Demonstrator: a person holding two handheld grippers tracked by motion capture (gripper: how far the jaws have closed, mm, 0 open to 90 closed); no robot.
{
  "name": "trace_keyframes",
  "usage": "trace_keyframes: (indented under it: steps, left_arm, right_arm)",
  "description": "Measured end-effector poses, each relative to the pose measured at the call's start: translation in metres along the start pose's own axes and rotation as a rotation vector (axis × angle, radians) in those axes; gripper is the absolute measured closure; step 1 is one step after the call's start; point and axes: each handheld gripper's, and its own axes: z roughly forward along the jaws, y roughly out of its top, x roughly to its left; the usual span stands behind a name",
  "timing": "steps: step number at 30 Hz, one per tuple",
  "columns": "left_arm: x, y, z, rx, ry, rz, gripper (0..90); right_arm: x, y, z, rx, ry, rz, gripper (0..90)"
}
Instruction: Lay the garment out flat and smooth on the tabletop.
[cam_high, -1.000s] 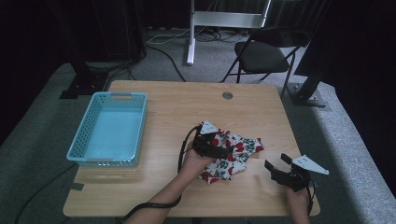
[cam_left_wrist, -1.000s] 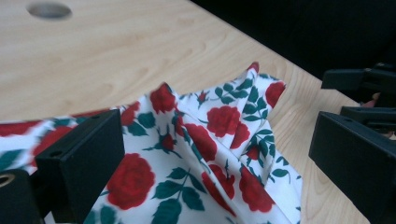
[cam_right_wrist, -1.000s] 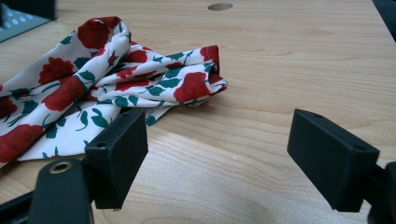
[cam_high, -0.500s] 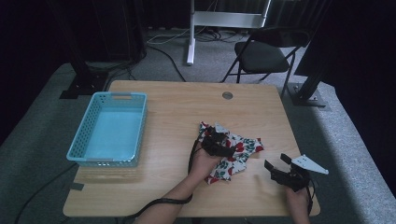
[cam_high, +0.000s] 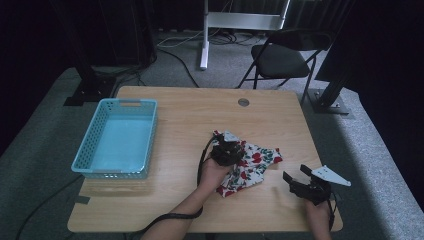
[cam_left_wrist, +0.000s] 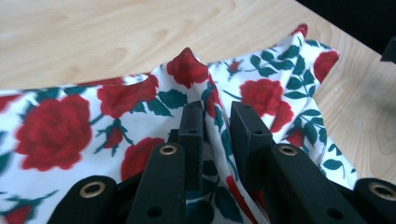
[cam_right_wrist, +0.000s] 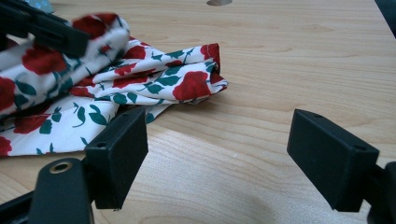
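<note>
A white cloth with red roses and green leaves (cam_high: 255, 161) lies crumpled on the wooden table (cam_high: 190, 120), right of centre. My left gripper (cam_high: 227, 150) rests on its left part. In the left gripper view its jaws (cam_left_wrist: 217, 121) have just been closing and now pinch a raised fold of the cloth (cam_left_wrist: 56, 126) between them. My right gripper (cam_high: 295, 180) sits low near the table's front right edge, pointing toward the cloth. Its jaws (cam_right_wrist: 217, 140) stand wide apart with bare wood between them, a short way from the cloth's edge (cam_right_wrist: 154, 84).
A light blue plastic basket (cam_high: 120, 172) stands at the table's left side with nothing in it. A small round hole (cam_high: 243, 102) marks the far edge of the tabletop. Beyond the table are a black folding chair (cam_high: 280, 57) and stand legs.
My left gripper has shifted slightly right onto the cloth and its jaws have closed from wide apart onto a fold. The right gripper has stayed where it was.
</note>
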Motion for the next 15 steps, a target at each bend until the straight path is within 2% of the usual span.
trace_keyframes:
  steps: [6,11,13,15]
  left_arm:
    - [0.014,-0.003,-0.023,-0.048,0.015,-0.031,78.9]
    - [0.024,-0.008,-0.042,-0.067,-0.01,-0.051,79.0]
    - [0.028,-0.01,-0.05,-0.068,-0.02,-0.043,87.4]
    - [0.032,-0.011,-0.057,-0.074,-0.016,-0.046,87.4]
  right_arm:
    - [0.0,0.0,0.001,0.006,-0.002,0.001,19.8]
    - [0.001,0.001,0.001,0.008,-0.007,-0.004,19.9]
    - [0.0,0.001,0.001,0.012,-0.007,-0.002,19.8]
    - [0.0,0.001,0.002,0.012,-0.006,0.003,19.9]
